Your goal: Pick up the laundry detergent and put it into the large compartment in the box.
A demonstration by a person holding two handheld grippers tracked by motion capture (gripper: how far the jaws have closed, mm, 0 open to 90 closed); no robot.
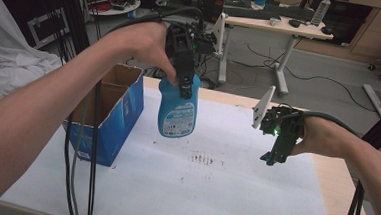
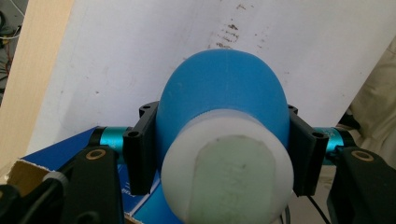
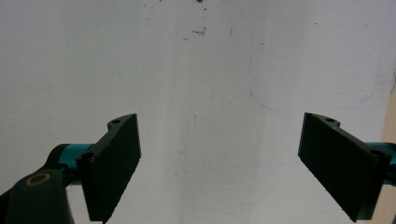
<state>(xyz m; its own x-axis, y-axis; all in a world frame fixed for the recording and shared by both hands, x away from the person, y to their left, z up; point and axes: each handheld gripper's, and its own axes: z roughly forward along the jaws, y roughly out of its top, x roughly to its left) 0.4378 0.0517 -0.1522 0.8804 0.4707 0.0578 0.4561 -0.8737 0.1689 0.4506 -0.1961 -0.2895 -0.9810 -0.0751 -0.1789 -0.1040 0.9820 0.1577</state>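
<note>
Right gripper (image 1: 274, 155) hangs low over the white table cover (image 1: 173, 186) with jaws spread wide and nothing in them, probably waiting, while the left gripper (image 1: 184, 84) clamps the blue bottle (image 1: 177, 109) by its neck, airborne beside the open cardboard box (image 1: 109, 115), likely its destination.

A light wooden table (image 1: 346, 197) is carrying a white sheet (image 1: 173, 186) that is covering most of its top. An open blue cardboard box (image 1: 108, 117) is standing on the sheet at its left edge. Brown specks (image 1: 203, 159) are marking the sheet near the middle.
</note>
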